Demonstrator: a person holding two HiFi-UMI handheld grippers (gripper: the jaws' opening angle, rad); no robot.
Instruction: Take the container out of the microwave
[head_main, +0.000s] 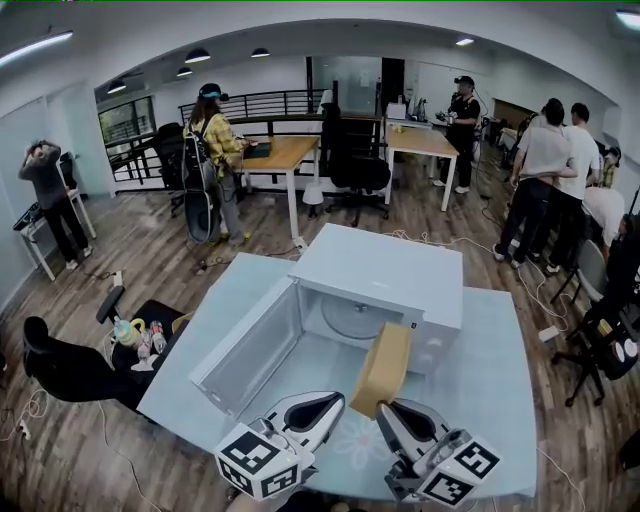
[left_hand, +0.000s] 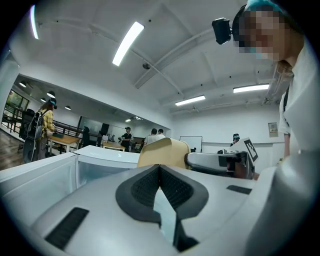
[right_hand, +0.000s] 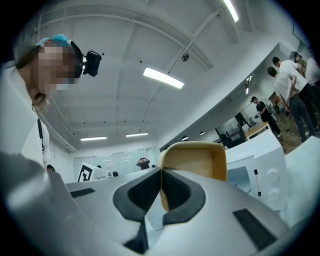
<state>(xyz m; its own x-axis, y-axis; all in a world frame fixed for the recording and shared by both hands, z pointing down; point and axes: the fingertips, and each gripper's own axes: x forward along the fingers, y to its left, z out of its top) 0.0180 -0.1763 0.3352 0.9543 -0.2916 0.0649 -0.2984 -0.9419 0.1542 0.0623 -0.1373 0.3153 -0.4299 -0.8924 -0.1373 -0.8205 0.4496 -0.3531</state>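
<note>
Head view: you are gripping the tan container (head_main: 383, 368) with the right tongs (head_main: 390, 410). They are clenching on its near rim. The container is standing up on edge just beyond the tips of those tongs and leaning slightly. It is sitting outside the white microwave (head_main: 385, 275), just in front of the open front and toward the control-panel side.

Right gripper view: the pads are closing tight on a thin strip of the container's wall. The hollow side is facing back at those tongs and rising above the tips.

You are keeping the left tongs (head_main: 333, 400) clenched on nothing. In the left gripper view the two dark pads are meeting edge to edge with only pale table showing below them. From there the container's rounded back is showing just ahead of the tips and a little to their right, with the right tongs reaching in beside it.

The two tongs are sitting side by side, near each other, both pointing toward the microwave. The microwave door (head_main: 245, 345) is hanging wide open ahead and to the left of the left tongs. The round turntable (head_main: 352, 318) is showing inside the cavity, ahead of the gap between the tongs. The pale blue table (head_main: 500, 400) is lying under both tongs and carrying the microwave. People are standing far beyond the microwave.
</note>
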